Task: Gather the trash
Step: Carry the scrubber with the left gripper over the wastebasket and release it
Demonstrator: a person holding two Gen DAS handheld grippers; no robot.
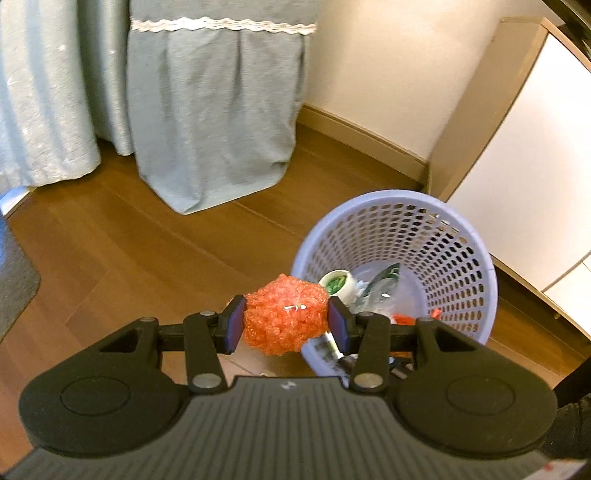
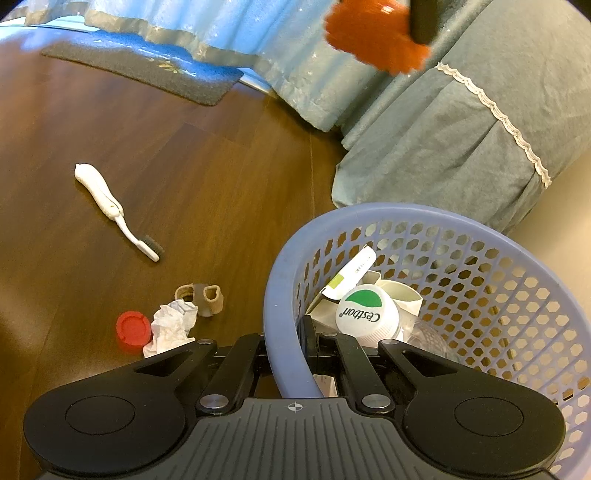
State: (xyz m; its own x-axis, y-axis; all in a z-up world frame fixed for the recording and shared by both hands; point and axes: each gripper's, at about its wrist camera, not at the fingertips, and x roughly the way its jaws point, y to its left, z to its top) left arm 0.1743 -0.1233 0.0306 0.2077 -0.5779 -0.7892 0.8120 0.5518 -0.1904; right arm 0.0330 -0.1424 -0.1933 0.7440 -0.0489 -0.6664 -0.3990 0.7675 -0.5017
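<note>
my left gripper [image 1: 286, 320] pinches the orange mesh ball [image 1: 286, 314], the lavender basket [image 1: 476, 258] just right of it. my right gripper [image 2: 290, 343] clamps the basket rim.

**A warm-lit corner with wood floor and blue-grey drapery**

The floor [image 1: 122, 236] is brown wood planking with a soft sheen. A cream wall [image 1: 384, 70] meets it at a tan baseboard [image 1: 362, 136]. Pale blue curtains [image 1: 40, 92] hang to the floor beside a piece of furniture draped in a blue-grey cover [image 1: 218, 110] trimmed with white lace [image 1: 221, 25]. A white cabinet with a tan frame [image 1: 524, 147] stands at the right. A dark grey mat [image 2: 147, 72] lies near the curtain hem.
</note>
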